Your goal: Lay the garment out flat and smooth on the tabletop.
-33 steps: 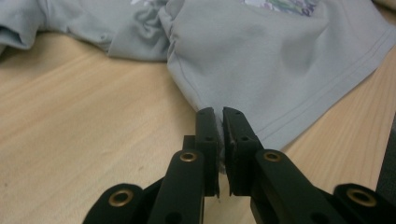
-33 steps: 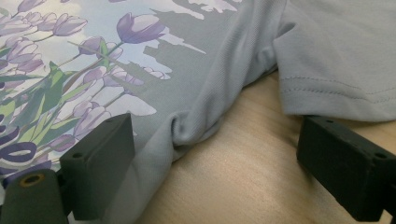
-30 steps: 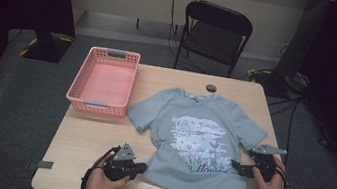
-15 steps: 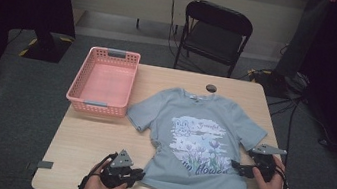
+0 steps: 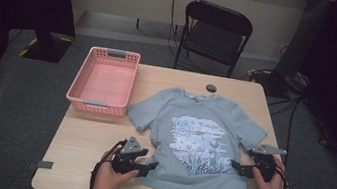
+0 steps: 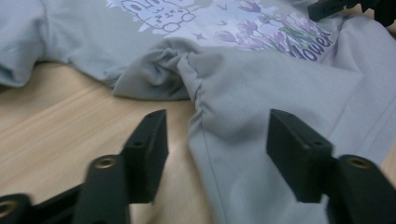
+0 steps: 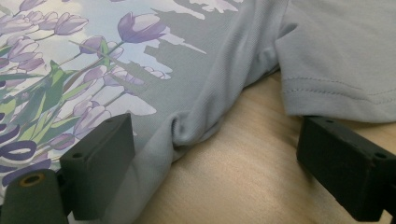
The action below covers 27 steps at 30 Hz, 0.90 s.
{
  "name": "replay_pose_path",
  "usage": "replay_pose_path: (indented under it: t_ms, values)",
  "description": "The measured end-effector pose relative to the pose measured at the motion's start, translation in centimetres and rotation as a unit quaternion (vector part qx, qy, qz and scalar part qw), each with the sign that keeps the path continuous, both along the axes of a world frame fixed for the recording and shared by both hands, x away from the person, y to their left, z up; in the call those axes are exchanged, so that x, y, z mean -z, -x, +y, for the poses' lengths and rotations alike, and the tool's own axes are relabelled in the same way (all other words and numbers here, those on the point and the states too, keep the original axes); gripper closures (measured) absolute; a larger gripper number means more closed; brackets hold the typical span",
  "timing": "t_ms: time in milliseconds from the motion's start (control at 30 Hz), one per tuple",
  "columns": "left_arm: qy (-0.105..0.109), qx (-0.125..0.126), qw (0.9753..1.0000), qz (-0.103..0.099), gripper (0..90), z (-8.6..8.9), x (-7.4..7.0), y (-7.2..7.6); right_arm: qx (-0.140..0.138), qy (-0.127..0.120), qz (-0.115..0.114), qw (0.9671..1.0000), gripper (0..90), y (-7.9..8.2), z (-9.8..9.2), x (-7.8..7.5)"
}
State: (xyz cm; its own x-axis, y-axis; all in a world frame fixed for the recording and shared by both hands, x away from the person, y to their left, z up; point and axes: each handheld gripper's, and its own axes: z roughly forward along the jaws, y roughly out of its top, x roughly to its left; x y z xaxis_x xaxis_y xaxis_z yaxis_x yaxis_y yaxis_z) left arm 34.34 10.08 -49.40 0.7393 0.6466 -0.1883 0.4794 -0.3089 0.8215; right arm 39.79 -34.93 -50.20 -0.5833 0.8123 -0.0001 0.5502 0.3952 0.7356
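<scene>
High view: grey-blue printed cotton T-shirt (image 5: 199, 144) flat on wooden table (image 5: 79, 137); pink plastic basket (image 5: 104, 81) well left, small black disc (image 5: 211, 88) near collar. Print reads "flower" (partly). Left gripper (image 5: 150, 164) and right gripper (image 5: 235, 166) gape wide at side seams, holding nothing.

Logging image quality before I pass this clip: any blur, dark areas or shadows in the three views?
High view: room edges very dark, the table evenly lit, slightly soft. Left gripper view: near fingers soft, T-shirt folds fairly sharp. Right gripper view: crisp on the T-shirt print, fingers soft, dark shadows across the print.
</scene>
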Motion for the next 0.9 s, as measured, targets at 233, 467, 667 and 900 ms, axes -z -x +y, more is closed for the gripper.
replay_pose_path:
  t_ms: [233, 467, 667, 900]
  values:
    - [-0.040, 0.023, 0.9986, 0.024, 79.7, -0.8, 0.5, -0.4, 0.000, 0.000, 0.000, 1.0000, 10.3, 0.0, 0.0, 0.0]
    - [-0.045, 0.023, 0.9981, 0.034, 88.6, -0.3, 0.2, 0.7, 0.000, 0.000, 0.000, 1.0000, 10.3, 0.0, 0.0, 0.0]
    - [-0.036, 0.015, 0.9986, 0.037, 88.6, 0.7, 0.0, 1.9, 0.000, 0.000, 0.000, 1.0000, 10.3, 0.0, 0.0, 0.0]
    - [-0.038, 0.006, 0.9986, 0.038, 88.7, 1.6, -0.1, 3.4, 0.000, 0.000, 0.000, 1.0000, 10.3, 0.0, 0.0, 0.0]
